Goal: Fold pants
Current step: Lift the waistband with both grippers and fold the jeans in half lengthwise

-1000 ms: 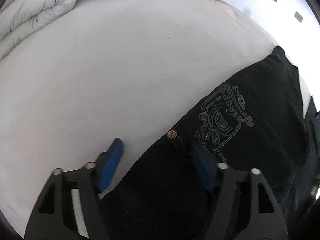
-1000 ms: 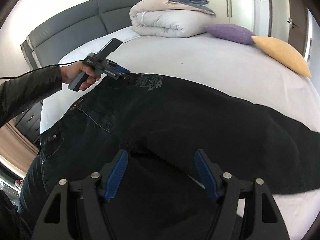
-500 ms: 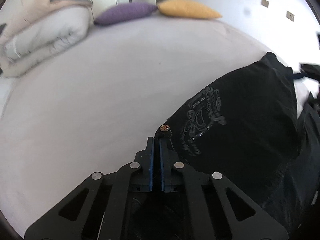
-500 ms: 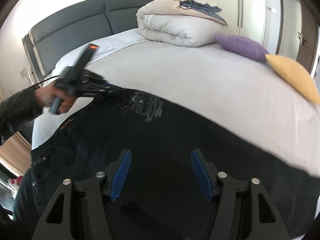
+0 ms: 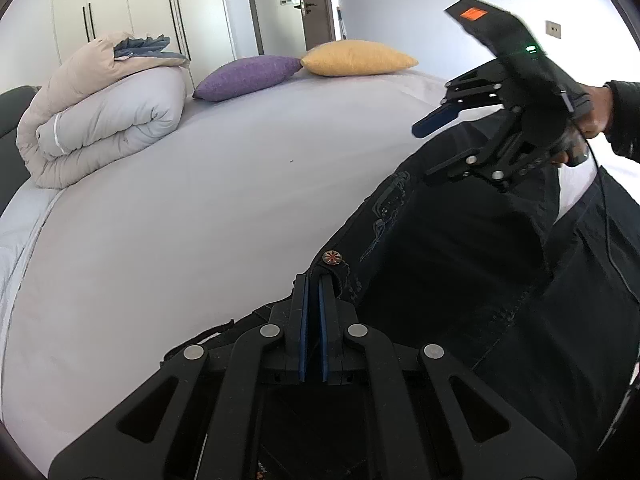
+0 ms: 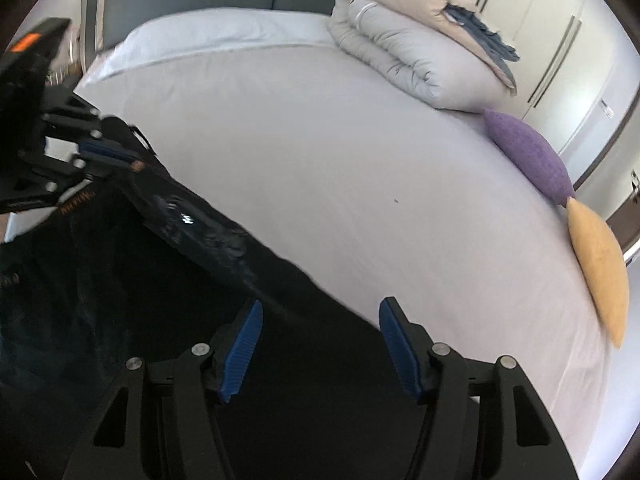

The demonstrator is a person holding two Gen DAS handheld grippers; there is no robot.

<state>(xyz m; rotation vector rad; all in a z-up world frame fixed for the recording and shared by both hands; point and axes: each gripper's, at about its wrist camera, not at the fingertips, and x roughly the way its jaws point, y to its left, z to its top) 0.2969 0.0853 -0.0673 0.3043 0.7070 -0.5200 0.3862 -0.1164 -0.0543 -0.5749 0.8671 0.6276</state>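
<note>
Pants waistband pinched in left gripper jaws.

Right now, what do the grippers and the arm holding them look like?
Both grippers are black linkage frames with silver rivets and ribbed blue pads: left gripper, right gripper. The right's handle carries an orange label and green light, and trails a thin black cable. The sleeve is black.

Waistband now clamped, lifted.
</note>
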